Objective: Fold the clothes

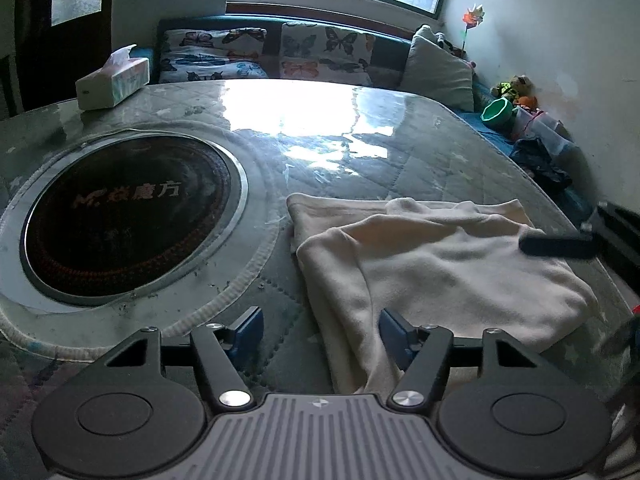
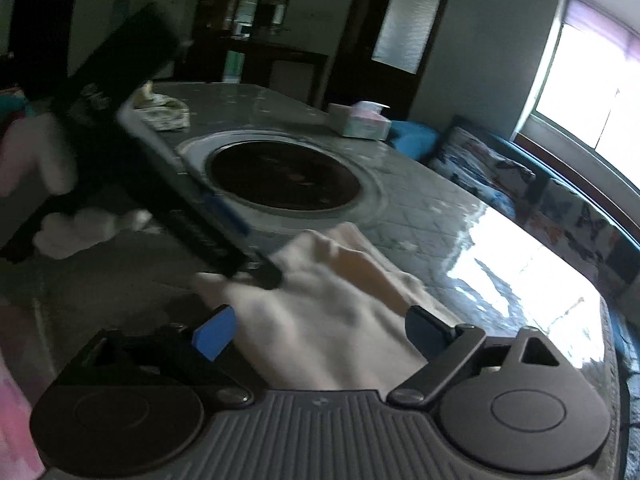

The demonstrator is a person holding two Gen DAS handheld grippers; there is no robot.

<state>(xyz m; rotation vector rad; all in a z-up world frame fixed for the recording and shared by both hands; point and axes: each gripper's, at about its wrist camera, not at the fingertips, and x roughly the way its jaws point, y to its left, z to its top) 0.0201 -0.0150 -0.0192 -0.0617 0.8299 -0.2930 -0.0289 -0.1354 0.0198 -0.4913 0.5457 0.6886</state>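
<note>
A cream garment (image 1: 440, 264) lies partly folded on the quilted table top (image 1: 360, 152), toward its right side. My left gripper (image 1: 320, 330) stands open at the garment's near left edge. Its right pad is over the cloth, its left pad over bare table, and the edge fold lies loose between the jaws. A dark finger (image 1: 556, 245) of my right gripper reaches in over the garment's right side. In the right wrist view the garment (image 2: 340, 304) spreads below my right gripper (image 2: 320, 332), whose blue pads stand wide open above it, not pressing it. The left gripper's tip (image 2: 266, 272) rests at the cloth's far corner.
A round dark hotplate (image 1: 128, 220) is set into the table to the left of the garment. A tissue box (image 1: 114, 82) stands at the far left, and a crumpled rag (image 2: 164, 110) lies at the table's far end. Behind is a sofa with butterfly cushions (image 1: 272, 52). A green bowl (image 1: 498, 114) sits at the right.
</note>
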